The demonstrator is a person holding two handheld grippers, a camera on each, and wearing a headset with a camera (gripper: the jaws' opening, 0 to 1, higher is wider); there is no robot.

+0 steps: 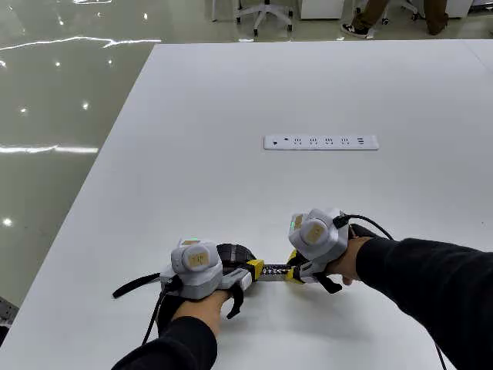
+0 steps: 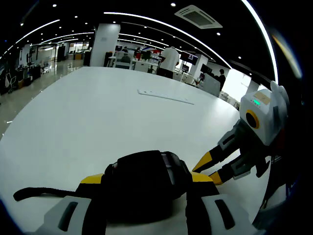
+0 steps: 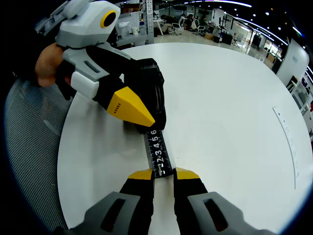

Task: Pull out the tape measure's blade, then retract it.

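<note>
We're over the white table (image 1: 200,116), power strip (image 1: 320,142) well beyond the work. The tape measure (image 1: 235,254) sits near the table's near edge, and the left gripper (image 2: 146,180) is clamped around its black case (image 3: 152,88). The right gripper (image 3: 164,175) pinches the tip of the blade (image 3: 157,149). A short stretch is out, its long axis running side to side across us, from the case's mouth straight into the right jaws. It's a dark blade with pale numerals, two to six readable.

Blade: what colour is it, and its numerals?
Black blade with white numerals and tick marks; it shows best in the right gripper view.
</note>
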